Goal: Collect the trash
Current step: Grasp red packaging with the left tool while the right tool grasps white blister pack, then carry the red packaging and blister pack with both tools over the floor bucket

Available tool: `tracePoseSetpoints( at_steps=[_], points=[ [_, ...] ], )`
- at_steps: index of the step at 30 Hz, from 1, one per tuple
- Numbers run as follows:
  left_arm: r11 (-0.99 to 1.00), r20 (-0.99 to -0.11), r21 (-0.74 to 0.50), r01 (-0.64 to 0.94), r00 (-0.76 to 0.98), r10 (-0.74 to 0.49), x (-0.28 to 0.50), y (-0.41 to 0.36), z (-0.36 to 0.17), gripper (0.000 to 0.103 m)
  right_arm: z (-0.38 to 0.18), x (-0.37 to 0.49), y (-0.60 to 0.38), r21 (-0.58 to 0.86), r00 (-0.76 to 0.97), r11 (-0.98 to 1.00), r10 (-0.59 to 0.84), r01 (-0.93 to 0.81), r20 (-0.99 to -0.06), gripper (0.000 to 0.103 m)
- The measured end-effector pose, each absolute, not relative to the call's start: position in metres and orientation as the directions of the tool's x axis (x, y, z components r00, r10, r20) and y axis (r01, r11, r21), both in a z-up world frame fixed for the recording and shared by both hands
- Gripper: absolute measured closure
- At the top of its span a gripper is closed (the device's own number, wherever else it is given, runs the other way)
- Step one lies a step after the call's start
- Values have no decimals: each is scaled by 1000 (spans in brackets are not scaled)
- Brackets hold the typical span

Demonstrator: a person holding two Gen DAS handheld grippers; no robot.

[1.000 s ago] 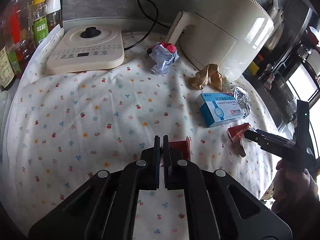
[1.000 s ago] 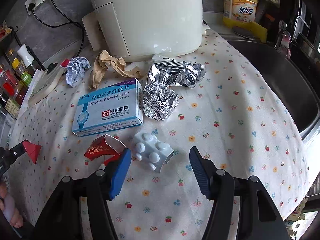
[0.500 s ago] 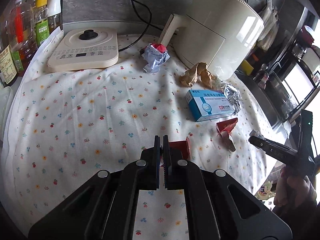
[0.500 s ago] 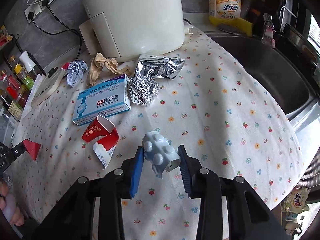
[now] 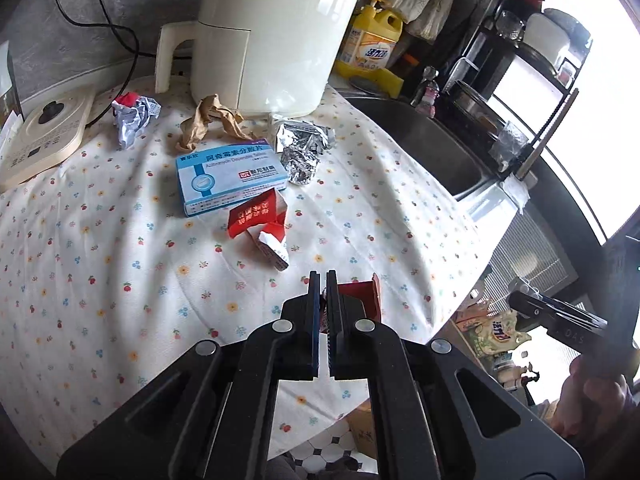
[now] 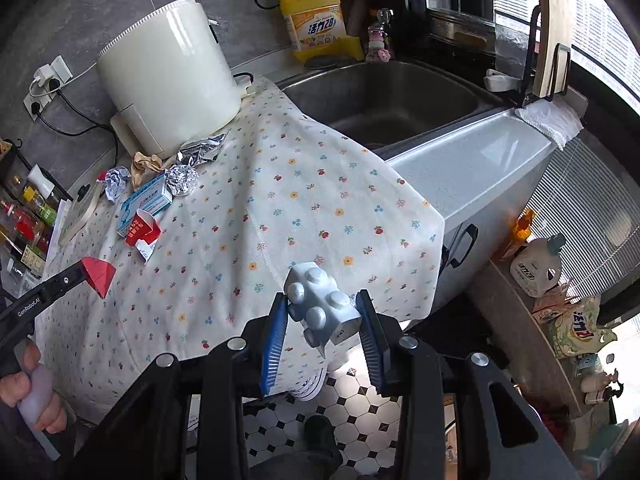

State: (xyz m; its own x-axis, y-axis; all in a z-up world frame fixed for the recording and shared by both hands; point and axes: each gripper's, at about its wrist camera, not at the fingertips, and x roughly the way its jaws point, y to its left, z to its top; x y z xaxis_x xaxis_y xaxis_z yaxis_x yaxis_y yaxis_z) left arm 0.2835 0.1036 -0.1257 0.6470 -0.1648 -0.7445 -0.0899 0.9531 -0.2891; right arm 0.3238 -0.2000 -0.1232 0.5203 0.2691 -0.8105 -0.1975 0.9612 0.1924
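Right gripper (image 6: 323, 322): clamped on pale blue-white blister pack (image 6: 320, 306), round bubbles facing the camera, one end creased and bent downward. Pack lifted clear of the counter, hanging past the edge of the floral cloth (image 6: 280, 216) above the tiled floor (image 6: 360, 432). Blue pads pressing both long sides.

Left gripper (image 5: 323, 320): jaws pinched nearly together on a red carton scrap (image 5: 358, 300); scrap sticking out to the right of the fingers, folded, inner face darker. Seen from right wrist view as a red triangular piece at the tip of the black finger.

Remaining on cloth: torn red-and-white carton (image 5: 260, 224), blue medicine box (image 5: 230, 178) just behind it, crumpled foil ball (image 5: 300, 162) touching flattened foil wrapper (image 5: 302, 136), twisted brown paper (image 5: 208, 122), crumpled grey-white wrapper with red patch (image 5: 134, 114). All clustered near the cream appliance (image 5: 272, 36). Flat cream unit (image 5: 40, 136) at far left.

Sink (image 6: 384, 96) beside the cloth; yellow detergent bottle (image 6: 316, 20) behind it.

Hard to read: print on carton scraps and blister backing. Cluttered shelf at lower right of right wrist view, contents partly cut off. Hand (image 6: 32, 396) on left gripper handle only partly in frame.
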Motion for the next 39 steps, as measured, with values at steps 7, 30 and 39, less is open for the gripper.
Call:
tracePoseSetpoints(
  at_steps=[7, 30, 39],
  points=[
    [955, -747, -295, 39, 613, -256, 282, 6, -124, 99, -129, 279, -298, 195, 531, 979, 196, -58, -825, 68],
    [907, -773, -309, 286, 481, -415, 226, -219, -147, 99, -147, 160, -490, 213, 550, 966, 100, 146, -829, 33],
    [871, -791, -330, 364, 398, -466, 209, -272, -165, 99, -151, 124, -532, 207, 558, 952, 47, 226, -828, 31]
  ],
)
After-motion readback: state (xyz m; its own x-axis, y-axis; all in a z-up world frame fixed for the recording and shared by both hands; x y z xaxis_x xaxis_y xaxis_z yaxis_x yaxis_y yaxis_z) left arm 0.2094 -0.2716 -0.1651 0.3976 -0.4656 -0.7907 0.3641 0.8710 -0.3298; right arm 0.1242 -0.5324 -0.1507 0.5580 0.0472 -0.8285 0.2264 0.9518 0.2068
